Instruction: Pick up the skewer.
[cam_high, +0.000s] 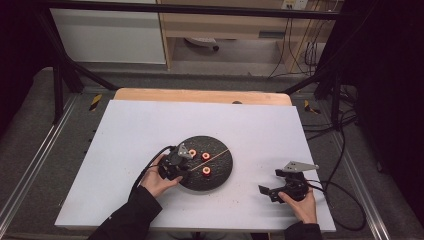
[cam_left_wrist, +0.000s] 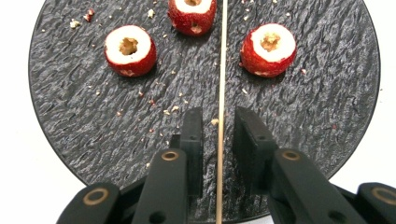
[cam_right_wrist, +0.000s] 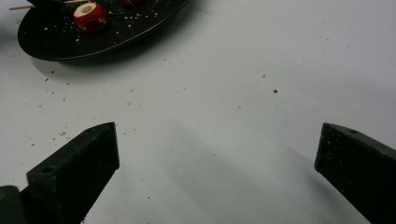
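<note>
Evidently at the pick-up stage: reaching with the left gripper (cam_left_wrist: 218, 116) for the thin wooden skewer (cam_left_wrist: 220, 70), at the near-left edge of the round black plate (cam_left_wrist: 70, 102). Straddling the stick with both jaws, with a slim gap on either side, so not yet clenched and grasping nothing. Lying flat across the plate's middle, that skewer, running near to far between three cored red fruits (cam_left_wrist: 129, 50), two on its left and one on its right in the left gripper view. Resting well off to the right on the white table (cam_high: 150, 130), the right gripper (cam_right_wrist: 217, 140), with jaws spread wide, empty, and well apart from the plate.

Next, by the look of it: pinching squarely onto the stick, then lifting it without rolling it or nudging the fruits. Calls for a light, centred squeeze, the stick being thin, round and likely to slip or snap. After that, probably bringing the right gripper across to hold a fruit for threading.

Hard to make out:
- Both ends of the skewer, cut off at the top and bottom edges of the left gripper view; cannot tell which end is pointed.
- The farthest fruit, cropped at the top edge.
- From the high view, the pads and stick, too small to judge under the left hand (cam_high: 159, 182).
- In the right gripper view, the plate's far part, cut off by the top edge.
</note>
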